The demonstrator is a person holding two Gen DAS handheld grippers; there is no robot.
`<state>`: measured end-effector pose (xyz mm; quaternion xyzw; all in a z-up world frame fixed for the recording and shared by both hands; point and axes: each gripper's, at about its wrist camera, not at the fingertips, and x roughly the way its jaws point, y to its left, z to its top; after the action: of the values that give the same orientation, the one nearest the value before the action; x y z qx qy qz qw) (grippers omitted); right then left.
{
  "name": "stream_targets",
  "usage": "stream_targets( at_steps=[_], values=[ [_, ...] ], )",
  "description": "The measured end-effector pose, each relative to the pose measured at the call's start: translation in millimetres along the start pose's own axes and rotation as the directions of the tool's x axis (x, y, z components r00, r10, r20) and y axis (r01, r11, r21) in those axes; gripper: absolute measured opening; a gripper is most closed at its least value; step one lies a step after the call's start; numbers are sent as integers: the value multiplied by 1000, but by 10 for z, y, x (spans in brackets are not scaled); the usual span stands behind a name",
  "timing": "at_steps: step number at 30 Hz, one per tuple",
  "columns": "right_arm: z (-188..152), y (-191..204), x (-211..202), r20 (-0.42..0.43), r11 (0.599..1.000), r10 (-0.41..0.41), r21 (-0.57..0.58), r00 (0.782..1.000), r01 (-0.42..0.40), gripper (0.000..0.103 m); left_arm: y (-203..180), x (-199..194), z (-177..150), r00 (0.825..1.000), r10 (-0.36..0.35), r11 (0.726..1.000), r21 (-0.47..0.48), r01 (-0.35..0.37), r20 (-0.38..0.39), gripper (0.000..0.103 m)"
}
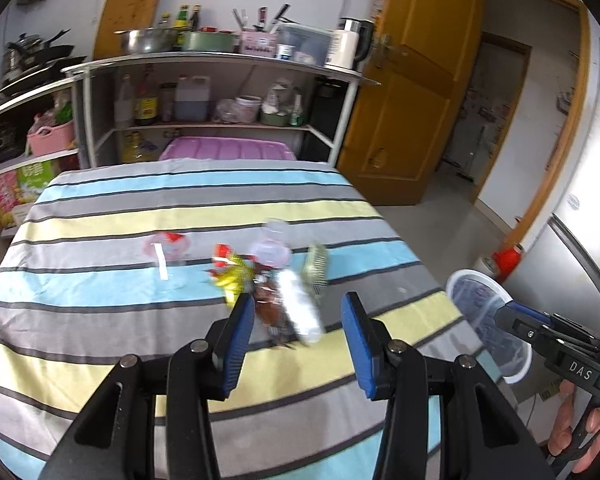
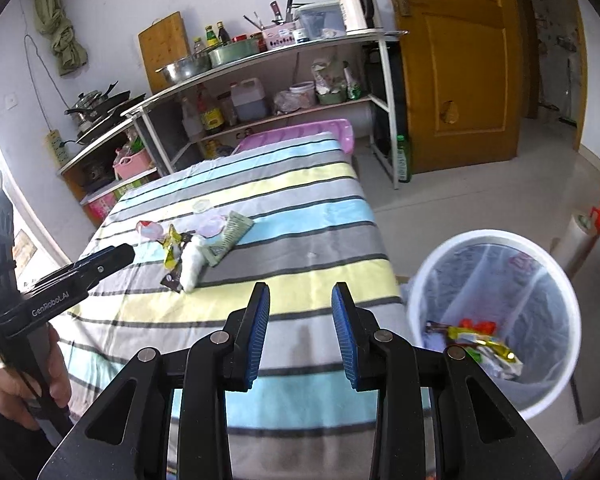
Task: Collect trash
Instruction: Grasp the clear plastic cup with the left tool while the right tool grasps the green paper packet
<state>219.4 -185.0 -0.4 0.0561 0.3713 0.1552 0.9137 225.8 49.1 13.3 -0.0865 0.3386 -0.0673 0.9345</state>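
A pile of trash lies on the striped table (image 1: 100, 320): a silver wrapper (image 1: 300, 304), a brown wrapper (image 1: 270, 308), a yellow-red wrapper (image 1: 230, 270), a clear lidded cup (image 1: 270, 250), a green packet (image 1: 316, 266) and a clear cup with a red label (image 1: 168, 246). My left gripper (image 1: 298, 332) is open, just before the silver and brown wrappers. My right gripper (image 2: 300, 320) is open and empty above the table's near edge (image 2: 300, 384), left of the white bin (image 2: 496, 320), which holds wrappers (image 2: 480, 348). The pile also shows in the right wrist view (image 2: 192, 252).
A metal shelf rack (image 1: 220, 80) with pots, bottles and jars stands behind the table. A purple tub (image 1: 228, 148) sits below it. A wooden door (image 1: 420, 80) stands open on the right. A red-topped roll (image 1: 504, 260) stands on the floor past the bin (image 1: 488, 320).
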Motion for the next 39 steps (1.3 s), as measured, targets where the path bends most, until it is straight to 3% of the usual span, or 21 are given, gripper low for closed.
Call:
stream_targets(
  at_steps=[3,5,15,33,39],
  values=[
    [49,101,137,-15,1000,8,-10,1000,-8,35,172,30,25,1000,29,999,-23,-29,0,49],
    [85,169,234,-24,1000,12,-20,1000,-13,36,276,55,39,999,42,998,-38,-42,3,56],
    [266,449,798,-76,998,48,-39,996,-51,37,727,288,141,993,114,990,-83,-115,-18,57],
    [430,662,1616,-158,996,85,6,984,-86,38,1001,867,211,984,127,981,-132,-143,-123,57],
    [456,671,1741,-176,998,62,-2,982,-64,38,1038,932,164,983,120,980,-143,-140,-142,36]
  ],
)
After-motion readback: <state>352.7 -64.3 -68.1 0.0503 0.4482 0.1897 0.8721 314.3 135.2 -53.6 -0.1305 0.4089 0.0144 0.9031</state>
